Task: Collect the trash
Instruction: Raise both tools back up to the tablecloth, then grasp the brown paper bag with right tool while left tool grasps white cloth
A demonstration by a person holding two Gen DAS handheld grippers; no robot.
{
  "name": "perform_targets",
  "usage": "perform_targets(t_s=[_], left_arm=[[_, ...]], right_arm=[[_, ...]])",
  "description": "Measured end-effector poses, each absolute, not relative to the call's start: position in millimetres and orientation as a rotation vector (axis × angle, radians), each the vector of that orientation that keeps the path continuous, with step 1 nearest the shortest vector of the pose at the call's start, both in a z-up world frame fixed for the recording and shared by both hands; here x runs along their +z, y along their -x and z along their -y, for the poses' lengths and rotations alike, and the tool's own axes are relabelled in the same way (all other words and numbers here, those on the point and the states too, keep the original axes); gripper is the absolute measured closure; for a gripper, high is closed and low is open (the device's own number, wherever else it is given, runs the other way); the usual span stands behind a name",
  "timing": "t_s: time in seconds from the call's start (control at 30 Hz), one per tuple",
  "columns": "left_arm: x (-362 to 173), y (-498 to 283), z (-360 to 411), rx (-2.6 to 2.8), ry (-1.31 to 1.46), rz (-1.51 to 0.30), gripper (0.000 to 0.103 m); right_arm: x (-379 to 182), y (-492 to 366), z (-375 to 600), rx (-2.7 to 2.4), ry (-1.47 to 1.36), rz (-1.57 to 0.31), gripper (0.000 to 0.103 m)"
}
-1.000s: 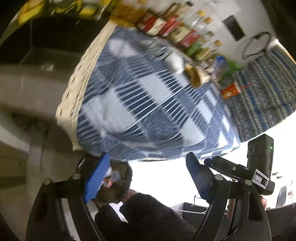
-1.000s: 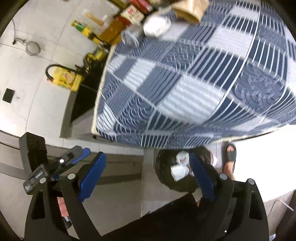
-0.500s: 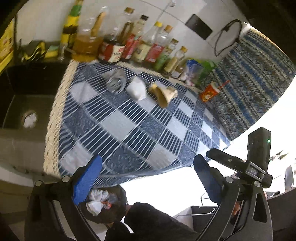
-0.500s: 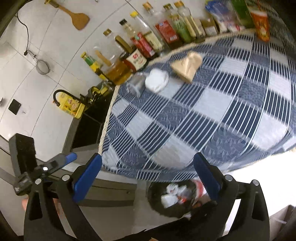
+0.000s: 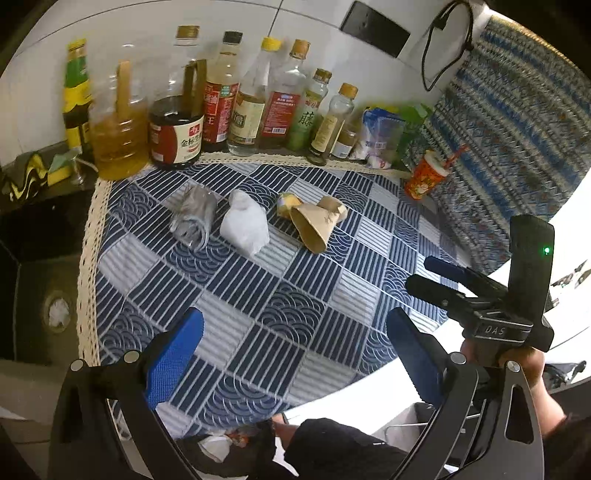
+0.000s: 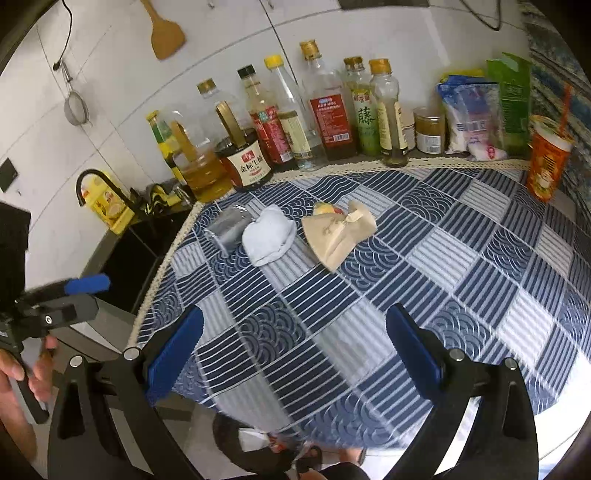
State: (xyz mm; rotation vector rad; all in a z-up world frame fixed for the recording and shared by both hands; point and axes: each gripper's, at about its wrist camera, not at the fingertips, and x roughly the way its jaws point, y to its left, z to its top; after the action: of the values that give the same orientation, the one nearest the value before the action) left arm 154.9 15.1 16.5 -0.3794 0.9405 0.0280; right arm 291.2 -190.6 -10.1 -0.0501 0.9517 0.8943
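Step in hand: approach for the next pick. Both tongs stand apart and empty above the near edge of the counter point(image 5: 332, 258), which is covered by a blue checked cloth. The left tongs point(image 5: 295, 354) and the right tongs point(image 6: 295, 350) both face the remaining trash, well apart from it.

Trash on the counter, in a row in front of the bottles: a crushed clear plastic cup point(image 5: 194, 218), a white crumpled wad point(image 5: 245, 225) just beside it, and a brown paper bag point(image 5: 317, 221) with a small yellow item point(image 5: 286, 203) at its far end.

The bin point(image 5: 225, 450) sits on the floor below the counter edge, with white paper visible inside.

Next move, as judged: reach forward, centre one item between the jaws, close, then carry it back to the bin.

View differences: the left view shows the sink point(image 5: 55, 314); the right view shows the wall-hung spatula point(image 6: 164, 33) and strainer point(image 6: 75, 107).
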Motion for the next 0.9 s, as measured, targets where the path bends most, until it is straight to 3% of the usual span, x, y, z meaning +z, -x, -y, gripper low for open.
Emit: perform_targets(t_s=[0.3,0.47,0.8,0.9], left_arm=[[-10,-203,-29,0.098,0.445,-0.993,0.007],[-26,-217,-41,0.158,0.48,-1.018,0.007],[-48,-237,-41,0.216,0.519,-1.069,0.007],[-50,-242,-39,0.217,0.515,-1.076,0.007]], right_arm=[[-52,-360,148,0.952,0.158,-1.02,0.005],[-68,-380,111,0.966,0.366,-0.932,0.005],[-116,-413,80,1.039,0.418,-1.036,0.005],[-119,-419,82,1.049,0.387,-1.048,0.014]])
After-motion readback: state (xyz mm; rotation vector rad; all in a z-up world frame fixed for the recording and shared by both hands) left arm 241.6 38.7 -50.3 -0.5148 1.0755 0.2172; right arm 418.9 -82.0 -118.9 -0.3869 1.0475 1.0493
